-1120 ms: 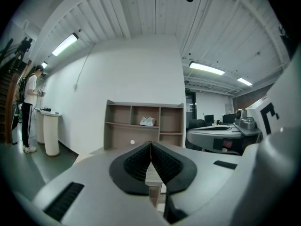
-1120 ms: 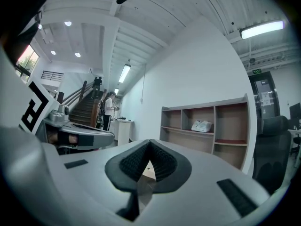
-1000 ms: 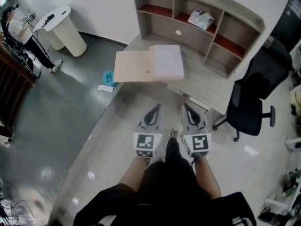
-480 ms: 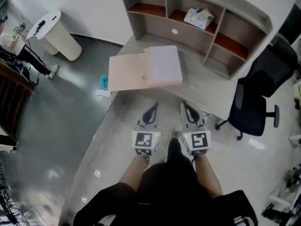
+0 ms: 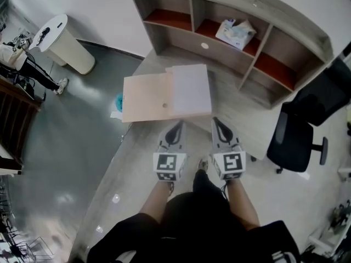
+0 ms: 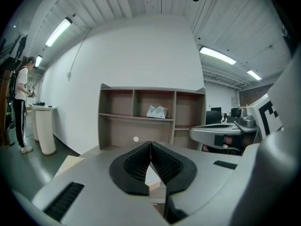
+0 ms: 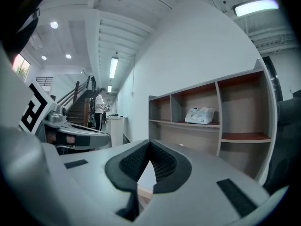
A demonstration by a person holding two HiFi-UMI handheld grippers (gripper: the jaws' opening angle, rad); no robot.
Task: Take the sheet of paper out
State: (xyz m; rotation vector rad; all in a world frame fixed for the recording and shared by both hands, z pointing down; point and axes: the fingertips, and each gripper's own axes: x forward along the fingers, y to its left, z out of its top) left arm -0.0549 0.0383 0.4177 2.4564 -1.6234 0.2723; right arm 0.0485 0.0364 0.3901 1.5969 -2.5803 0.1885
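Observation:
A white sheet of paper (image 5: 191,90) lies on the grey desk (image 5: 230,100), overlapping the right part of a flat tan folder (image 5: 145,96). In the head view my left gripper (image 5: 176,126) and right gripper (image 5: 218,123) point side by side at the desk's near edge, just short of the paper. Both are shut and hold nothing. The left gripper view has its jaws (image 6: 150,145) pressed together, with the tan folder (image 6: 66,164) low at the left. The right gripper view likewise shows touching pads (image 7: 141,161) and the left gripper off to its left.
A wooden shelf unit (image 5: 230,15) stands at the back of the desk, with a white packet (image 5: 236,30) in one cubby. A black office chair (image 5: 299,130) is at the right. A white round stand (image 5: 63,43), a person (image 5: 22,59) and a blue scrap (image 5: 118,100) are on the left.
Both grippers have moved forward together toward the desk. The folder and paper now lie much closer to the fingertips. Both stayed shut.

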